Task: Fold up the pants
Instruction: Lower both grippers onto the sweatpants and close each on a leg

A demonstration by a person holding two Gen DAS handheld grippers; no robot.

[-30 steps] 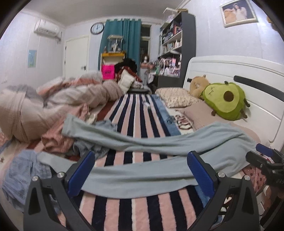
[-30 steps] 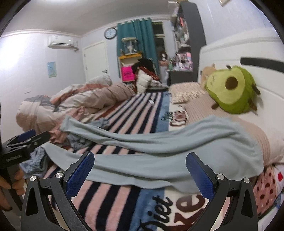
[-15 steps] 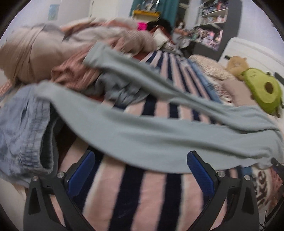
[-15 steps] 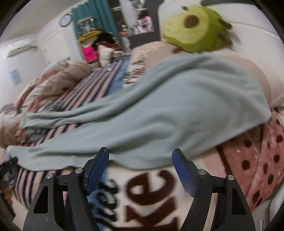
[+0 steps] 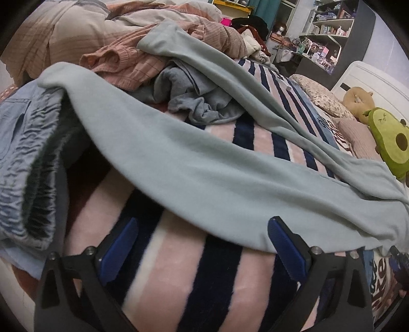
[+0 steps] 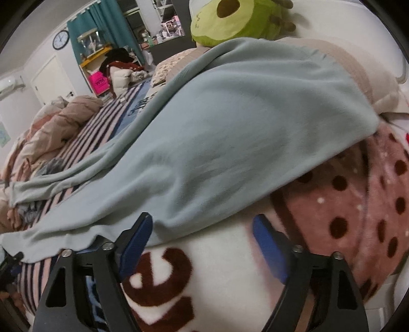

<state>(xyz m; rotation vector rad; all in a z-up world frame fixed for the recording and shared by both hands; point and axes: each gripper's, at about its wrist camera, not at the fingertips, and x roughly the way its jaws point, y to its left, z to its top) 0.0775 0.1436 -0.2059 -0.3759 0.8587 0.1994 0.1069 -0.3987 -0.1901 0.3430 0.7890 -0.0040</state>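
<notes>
Light grey-green pants (image 5: 204, 166) lie spread across the striped blanket (image 5: 179, 275), legs running to the upper left, waist end to the right. My left gripper (image 5: 202, 224) sits low at the near leg's front edge. Its jaws are closing but stand wide, with the fabric edge lying between the blue pads, unpinched. In the right wrist view the pants' wide waist part (image 6: 230, 127) drapes over a beige pillow (image 6: 378, 84). My right gripper (image 6: 202, 219) is at its lower edge, jaws opening; the left pad touches the cloth edge and nothing is clamped.
A blue denim garment (image 5: 18, 153) lies at the left, a crumpled grey garment (image 5: 196, 102) between the two legs, a pink quilt (image 5: 76, 33) heaped behind. An avocado plush (image 6: 230, 20) rests at the headboard. A dotted pink blanket (image 6: 358, 204) lies right of my right gripper.
Both grippers have come down and forward to the pants' near edge, tipping toward the bed. The right jaws narrowed, then widened a little.
</notes>
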